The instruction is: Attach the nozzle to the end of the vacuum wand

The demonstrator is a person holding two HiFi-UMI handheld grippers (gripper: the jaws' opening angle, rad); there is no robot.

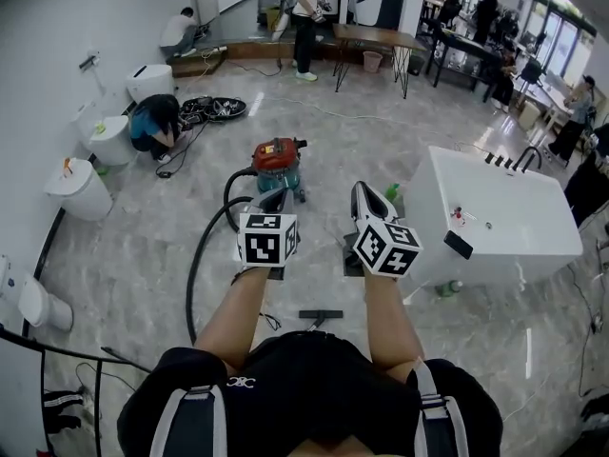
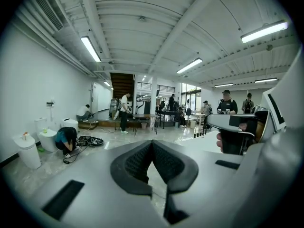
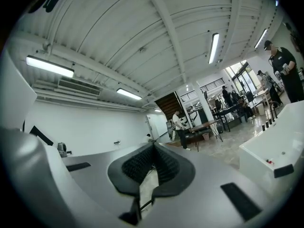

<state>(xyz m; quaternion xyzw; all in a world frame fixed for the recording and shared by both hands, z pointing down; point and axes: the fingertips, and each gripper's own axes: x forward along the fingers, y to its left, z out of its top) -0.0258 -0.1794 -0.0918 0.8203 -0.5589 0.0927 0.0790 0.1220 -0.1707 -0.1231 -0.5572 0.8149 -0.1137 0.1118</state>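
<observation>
In the head view a black floor nozzle lies on the marble floor between my forearms. A red and green vacuum cleaner stands ahead, and its black hose curves down the left side. I cannot make out the wand. My left gripper and right gripper are held up side by side, pointing forward well above the floor. In the left gripper view the left gripper has its pads pressed together with nothing between them. The right gripper looks the same in its own view.
A white bathtub stands at the right, with a green bottle beyond the right gripper and another bottle by its base. Toilets line the left wall. A person crouches there beside cables. More people and tables stand at the back.
</observation>
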